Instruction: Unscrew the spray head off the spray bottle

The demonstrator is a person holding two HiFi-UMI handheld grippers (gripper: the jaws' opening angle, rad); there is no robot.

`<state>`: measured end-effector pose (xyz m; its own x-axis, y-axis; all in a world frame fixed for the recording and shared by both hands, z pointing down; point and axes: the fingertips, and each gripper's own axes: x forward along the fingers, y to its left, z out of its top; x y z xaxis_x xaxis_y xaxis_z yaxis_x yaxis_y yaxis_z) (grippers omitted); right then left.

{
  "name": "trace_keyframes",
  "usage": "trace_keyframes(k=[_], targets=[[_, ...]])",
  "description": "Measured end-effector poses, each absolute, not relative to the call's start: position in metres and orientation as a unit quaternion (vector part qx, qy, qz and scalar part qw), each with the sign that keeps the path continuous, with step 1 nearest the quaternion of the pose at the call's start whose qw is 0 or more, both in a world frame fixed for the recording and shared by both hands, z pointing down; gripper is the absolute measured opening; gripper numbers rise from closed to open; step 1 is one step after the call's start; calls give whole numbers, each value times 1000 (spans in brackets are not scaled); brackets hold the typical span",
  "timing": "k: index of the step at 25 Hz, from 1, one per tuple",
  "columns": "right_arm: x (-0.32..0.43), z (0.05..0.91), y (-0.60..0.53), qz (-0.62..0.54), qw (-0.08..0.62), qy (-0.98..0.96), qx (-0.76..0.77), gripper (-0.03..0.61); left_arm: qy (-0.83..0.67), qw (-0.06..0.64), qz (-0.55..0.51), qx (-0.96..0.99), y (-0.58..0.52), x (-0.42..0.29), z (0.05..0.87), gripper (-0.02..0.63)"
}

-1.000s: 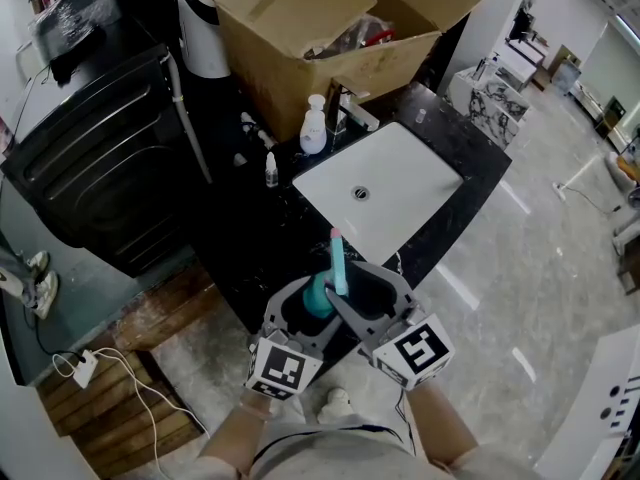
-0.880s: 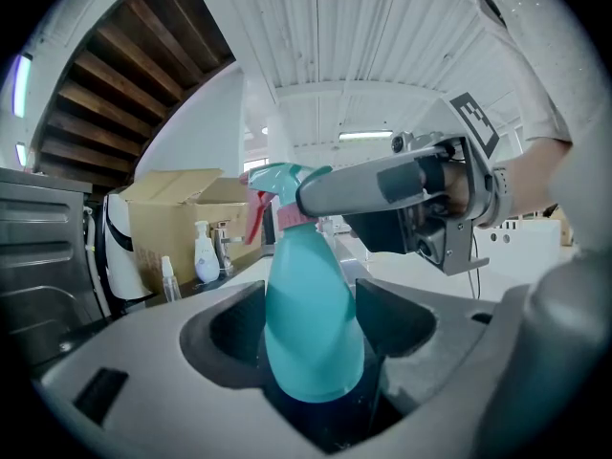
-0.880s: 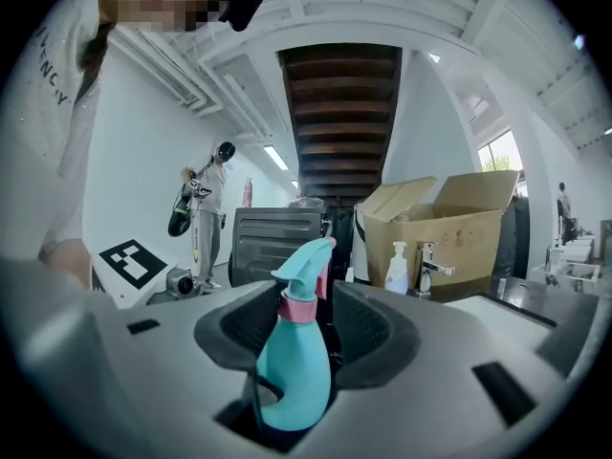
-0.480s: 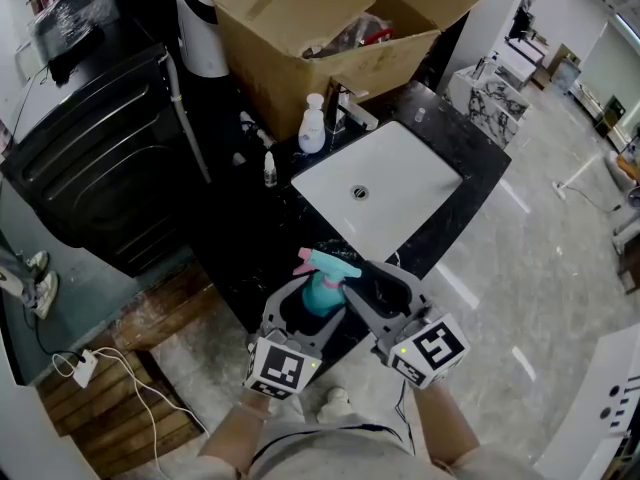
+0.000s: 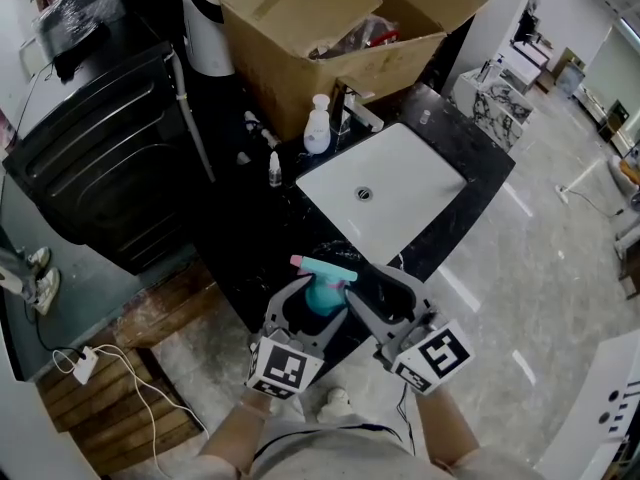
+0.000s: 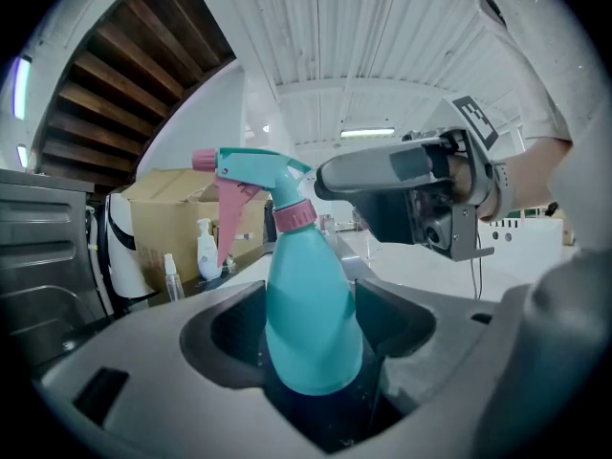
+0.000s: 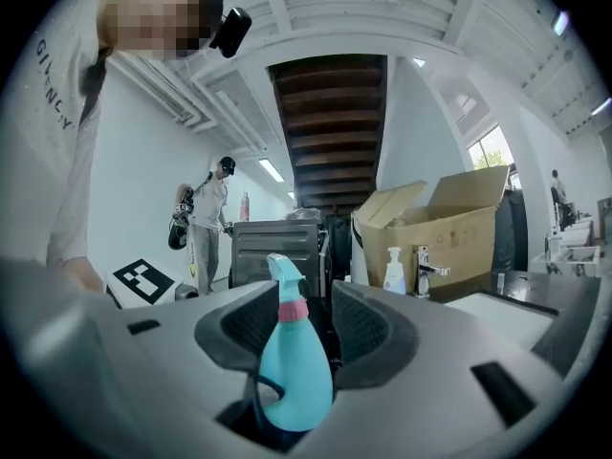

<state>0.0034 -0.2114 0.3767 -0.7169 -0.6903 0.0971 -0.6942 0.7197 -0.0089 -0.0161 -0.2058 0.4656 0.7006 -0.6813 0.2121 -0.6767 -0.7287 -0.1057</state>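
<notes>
A teal spray bottle with a pink collar stands upright between my two grippers, just below the black counter's front edge. My left gripper is shut on the bottle's body, one pad on each side. The spray head has a pink trigger and nozzle tip and points left. My right gripper reaches in from the right at head height. Its jaws flank the collar and spray head and appear shut on them. The right gripper's finger meets the rear of the head.
A white sink basin is set in the black counter. A faucet, a soap pump bottle and a small bottle stand behind it. Farther back are an open cardboard box and a black machine. A person stands off left.
The spray head pointed away from me a second ago and now points left. The right gripper's marker cube has shifted slightly right. The left gripper has held still.
</notes>
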Motion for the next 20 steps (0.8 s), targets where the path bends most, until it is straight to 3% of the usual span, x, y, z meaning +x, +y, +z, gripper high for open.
trace_keyframes(k=[20], targets=[[16, 375, -233, 31, 38, -899, 435, 159, 372, 8, -120, -920, -209, -15, 466, 295]])
